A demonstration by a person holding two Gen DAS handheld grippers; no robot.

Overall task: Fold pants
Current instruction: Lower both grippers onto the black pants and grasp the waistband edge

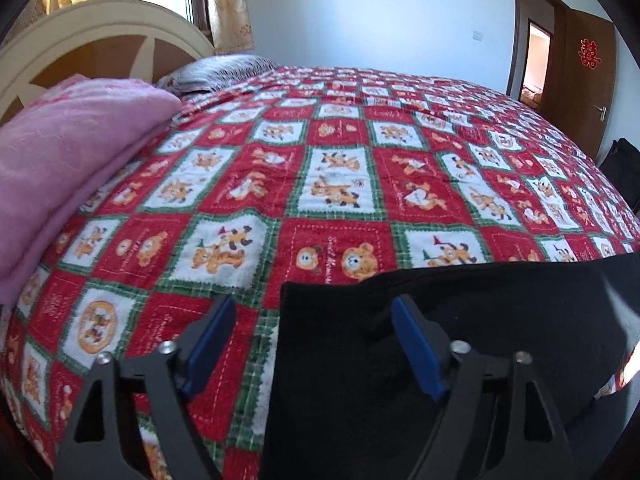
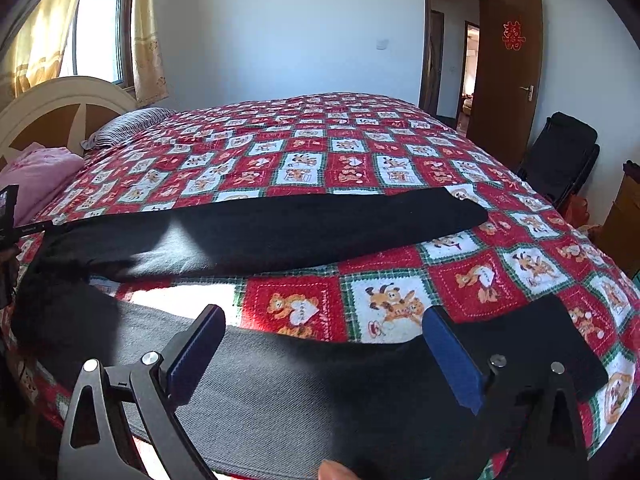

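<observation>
Pants [image 2: 260,232] lay spread on the quilt [image 2: 320,160], legs apart, unfolded; your left gripper [image 1: 312,340] and right gripper [image 2: 324,356] hovered wide open over the near cloth, needing a pinch next.

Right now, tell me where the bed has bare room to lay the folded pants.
Most free: the wide stretch of quilt beyond the far pant leg, up to the striped pillow. A narrower strip lies between the two legs. Crowded: the near edge, under the near leg, and the headboard corner with the pink blanket.
</observation>
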